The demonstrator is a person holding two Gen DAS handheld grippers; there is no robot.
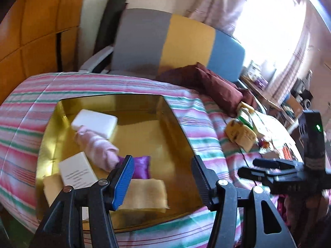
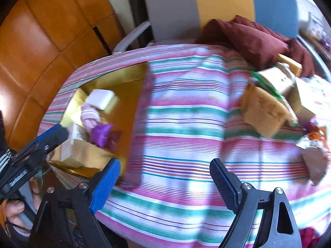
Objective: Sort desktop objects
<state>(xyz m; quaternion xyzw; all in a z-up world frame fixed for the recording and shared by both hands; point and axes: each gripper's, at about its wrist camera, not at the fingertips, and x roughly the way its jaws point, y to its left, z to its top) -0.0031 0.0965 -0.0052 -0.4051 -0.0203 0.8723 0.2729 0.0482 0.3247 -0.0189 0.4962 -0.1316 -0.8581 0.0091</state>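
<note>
A gold box lies open on the striped cloth and also shows in the right wrist view. Inside it are a white block, a pink rolled cloth, a purple satin pouch, a white card box and a tan cloth. My left gripper is open and empty above the box's near edge. My right gripper is open and empty over the bare striped cloth. A pile of loose items, among them a tan sponge and wrappers, lies at the right.
The table wears a pink, green and white striped cloth. A dark red cushion and a grey, yellow and blue chair back stand behind. Wooden panelling is at the left. A cluttered shelf is at the far right.
</note>
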